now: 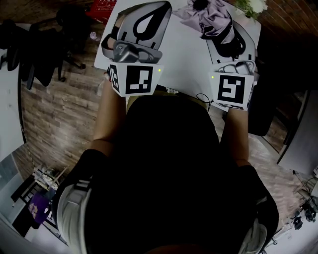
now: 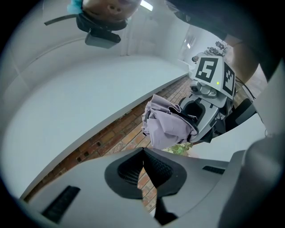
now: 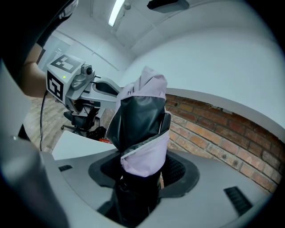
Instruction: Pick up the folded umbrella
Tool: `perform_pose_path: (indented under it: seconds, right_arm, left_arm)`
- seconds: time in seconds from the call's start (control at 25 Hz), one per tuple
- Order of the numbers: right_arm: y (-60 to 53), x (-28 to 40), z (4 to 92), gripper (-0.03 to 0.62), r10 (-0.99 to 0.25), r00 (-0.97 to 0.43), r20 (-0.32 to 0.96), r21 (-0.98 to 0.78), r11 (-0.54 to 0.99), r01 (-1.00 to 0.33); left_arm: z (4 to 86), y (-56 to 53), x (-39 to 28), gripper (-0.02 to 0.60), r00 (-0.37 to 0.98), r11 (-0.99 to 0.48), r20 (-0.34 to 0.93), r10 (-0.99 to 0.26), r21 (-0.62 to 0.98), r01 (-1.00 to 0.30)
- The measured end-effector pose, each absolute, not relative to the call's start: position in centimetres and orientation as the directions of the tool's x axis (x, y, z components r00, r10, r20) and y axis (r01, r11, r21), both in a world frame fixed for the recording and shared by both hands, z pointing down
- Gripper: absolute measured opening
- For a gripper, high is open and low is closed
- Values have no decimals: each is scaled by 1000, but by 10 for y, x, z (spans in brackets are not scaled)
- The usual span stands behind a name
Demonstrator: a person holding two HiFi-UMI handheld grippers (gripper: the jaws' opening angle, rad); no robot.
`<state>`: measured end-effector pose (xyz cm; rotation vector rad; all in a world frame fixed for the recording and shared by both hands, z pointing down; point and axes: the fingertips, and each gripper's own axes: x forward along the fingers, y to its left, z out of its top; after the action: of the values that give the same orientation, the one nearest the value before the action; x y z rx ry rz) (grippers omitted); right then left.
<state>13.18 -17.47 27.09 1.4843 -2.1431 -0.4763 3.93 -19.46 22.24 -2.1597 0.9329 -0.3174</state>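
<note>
The folded umbrella [image 1: 211, 17], lilac cloth with black parts, is held up off the white table [image 1: 186, 54]. My right gripper [image 1: 226, 37] is shut on its lower end. In the right gripper view the umbrella [image 3: 142, 120] stands upright between the jaws of that gripper [image 3: 142, 171], and its dark handle end fills the gap. My left gripper [image 1: 160, 9] hovers over the table's left side, shut with nothing in it; its fingertips meet [image 2: 143, 150]. From the left gripper view the umbrella [image 2: 167, 124] hangs bunched beside the right gripper [image 2: 209, 102].
Black office chairs [image 1: 44, 44] stand on the wooden floor to the left. A red object [image 1: 102, 6] lies beyond the table's far left corner, a plant [image 1: 251, 6] at the far right. A brick wall [image 3: 231, 133] runs behind the table.
</note>
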Motion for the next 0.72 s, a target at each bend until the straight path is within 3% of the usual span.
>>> perform_pose_path:
  seconds: [0.72]
  right_arm:
    - [-174, 135, 267, 241, -954, -242, 174, 574, 298, -762]
  left_arm:
    - [225, -196, 45, 12, 732, -476, -48, -680, -730, -490]
